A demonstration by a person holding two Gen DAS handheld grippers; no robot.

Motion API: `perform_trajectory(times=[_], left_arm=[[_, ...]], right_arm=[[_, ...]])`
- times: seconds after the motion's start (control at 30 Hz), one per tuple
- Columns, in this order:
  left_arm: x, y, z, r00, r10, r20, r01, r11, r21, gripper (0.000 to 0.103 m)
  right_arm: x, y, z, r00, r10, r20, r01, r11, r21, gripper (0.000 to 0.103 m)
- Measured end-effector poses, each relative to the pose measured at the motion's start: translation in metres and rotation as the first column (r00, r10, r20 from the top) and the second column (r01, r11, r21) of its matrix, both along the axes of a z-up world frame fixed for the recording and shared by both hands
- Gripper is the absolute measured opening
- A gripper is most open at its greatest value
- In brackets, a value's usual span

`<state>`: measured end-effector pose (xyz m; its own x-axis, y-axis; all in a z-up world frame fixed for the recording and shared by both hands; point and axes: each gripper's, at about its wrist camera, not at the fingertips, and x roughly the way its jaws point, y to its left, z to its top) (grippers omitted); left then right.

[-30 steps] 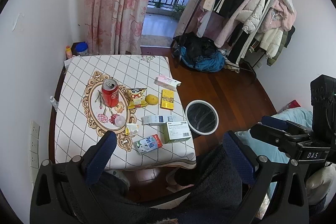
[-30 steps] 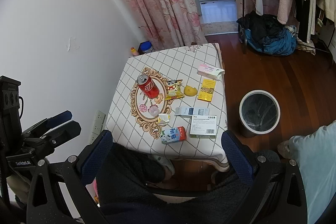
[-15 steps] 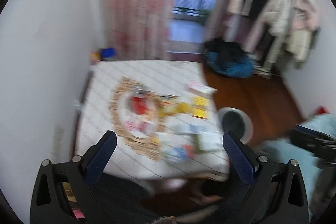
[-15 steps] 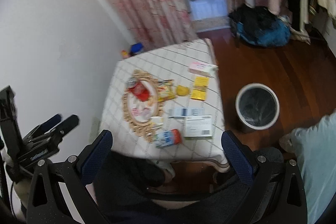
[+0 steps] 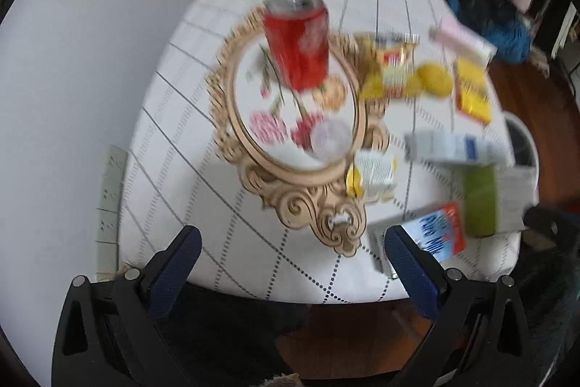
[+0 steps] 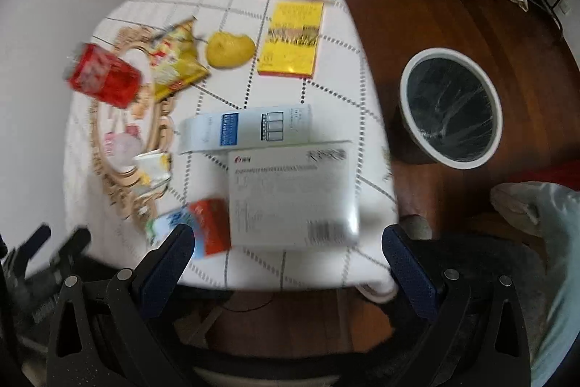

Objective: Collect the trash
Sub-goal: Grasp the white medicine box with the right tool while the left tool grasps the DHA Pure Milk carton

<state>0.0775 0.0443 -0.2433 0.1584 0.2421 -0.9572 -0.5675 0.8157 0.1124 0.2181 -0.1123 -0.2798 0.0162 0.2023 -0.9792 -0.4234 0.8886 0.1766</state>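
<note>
Hovering both grippers, left gripper (image 5: 290, 252) and right gripper (image 6: 286, 249), spread wide and empty at the table's near edge. White box (image 6: 293, 194) sits nearest; bin (image 6: 451, 107) stands right. Everything's crowded, so I might knock the milk carton (image 6: 203, 229) off.

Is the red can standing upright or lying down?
Upright: the red can stands on its base on the table, its silver top facing up.
</note>
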Motion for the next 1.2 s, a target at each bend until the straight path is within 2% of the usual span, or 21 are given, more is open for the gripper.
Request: perform_trajectory(times=[0.1,0.2,0.23,0.3,0.33,0.43,0.57,0.6,0.63,0.67,0.73,0.8,0.83,0.87,0.9,0.93,1.0,1.03,1.07,1.2], left_arm=[[0.006,-0.006,-0.011,0.999,-0.048,-0.025,0.048,0.999,-0.008,0.103],[0.016,-0.016,-0.011,0.99,-0.138,-0.021,0.138,0.99,-0.005,0.103],[0.018,-0.019,-0.009,0.985,-0.174,-0.017,0.174,0.985,-0.005,0.103],[0.027,-0.035,-0.006,0.958,-0.285,-0.017,0.285,0.958,0.002,0.103],[0.032,-0.041,-0.006,0.942,-0.335,-0.02,0.335,0.942,-0.001,0.103],[0.047,-0.069,-0.017,0.864,-0.501,-0.055,0.501,0.865,-0.021,0.103],[0.064,-0.101,-0.051,0.741,-0.663,-0.108,0.655,0.748,-0.101,0.102],[0.066,-0.104,-0.059,0.725,-0.677,-0.127,0.668,0.736,-0.108,0.091],[0.068,-0.106,-0.066,0.714,-0.685,-0.144,0.675,0.729,-0.118,0.071],[0.07,-0.105,-0.073,0.715,-0.682,-0.155,0.668,0.732,-0.135,0.066],[0.073,-0.1,-0.074,0.743,-0.657,-0.128,0.641,0.754,-0.145,0.062],[0.071,-0.084,-0.071,0.817,-0.568,-0.103,0.548,0.819,-0.168,0.061],[0.068,-0.072,-0.07,0.867,-0.49,-0.09,0.466,0.862,-0.198,0.061],[0.063,-0.06,-0.071,0.909,-0.407,-0.088,0.379,0.897,-0.228,0.061],[0.054,-0.042,-0.073,0.955,-0.282,-0.09,0.251,0.932,-0.261,0.061],[0.043,-0.026,-0.074,0.983,-0.167,-0.075,0.138,0.946,-0.292,0.06],[0.029,-0.007,-0.079,0.998,-0.022,-0.058,0.002,0.945,-0.328,0.06],[0.023,-0.001,-0.085,0.998,0.022,-0.053,-0.04,0.931,-0.364,0.059],[0.022,0.0,-0.087,0.998,0.027,-0.051,-0.044,0.927,-0.372,0.059],[0.031,-0.01,-0.091,0.994,-0.094,-0.064,0.074,0.962,-0.263,0.061]], right_arm=[[0.005,0.016,-0.023,1.0,-0.012,-0.006,0.012,0.999,-0.051,0.103],[0.01,0.013,-0.038,0.999,-0.046,-0.029,0.044,0.997,-0.059,0.091],[0.011,0.006,-0.037,0.998,-0.057,-0.035,0.056,0.998,-0.04,0.091],[0.012,-0.006,-0.037,0.996,-0.077,-0.044,0.075,0.996,-0.04,0.091],[0.013,-0.019,-0.037,0.993,-0.102,-0.052,0.1,0.994,-0.037,0.091],[0.015,-0.047,-0.036,0.986,-0.157,-0.062,0.156,0.987,-0.03,0.091],[0.016,-0.071,-0.036,0.975,-0.208,-0.078,0.206,0.978,-0.024,0.091],[0.015,-0.074,-0.036,0.974,-0.212,-0.081,0.211,0.977,-0.022,0.091],[0.013,-0.077,-0.036,0.973,-0.214,-0.082,0.213,0.977,-0.02,0.091],[0.012,-0.078,-0.036,0.974,-0.213,-0.081,0.212,0.977,-0.02,0.091],[0.009,-0.076,-0.036,0.975,-0.206,-0.087,0.206,0.978,-0.012,0.091],[0.008,-0.071,-0.035,0.976,-0.198,-0.089,0.198,0.98,-0.006,0.091],[0.006,-0.063,-0.036,0.978,-0.188,-0.092,0.189,0.982,0.001,0.091],[0.005,-0.056,-0.037,0.98,-0.176,-0.094,0.177,0.984,0.003,0.091],[0.002,-0.051,-0.037,0.981,-0.168,-0.095,0.169,0.986,0.004,0.091],[0.0,-0.038,-0.039,0.985,-0.144,-0.096,0.146,0.989,0.01,0.091],[-0.002,-0.026,-0.039,0.991,-0.114,-0.072,0.114,0.993,-0.015,0.093],[-0.003,-0.016,-0.039,0.995,-0.086,-0.058,0.084,0.996,-0.031,0.094],[-0.003,-0.01,-0.041,0.996,-0.066,-0.059,0.064,0.997,-0.048,0.094],[-0.001,-0.006,-0.043,0.995,-0.047,-0.085,0.042,0.998,-0.055,0.094]])
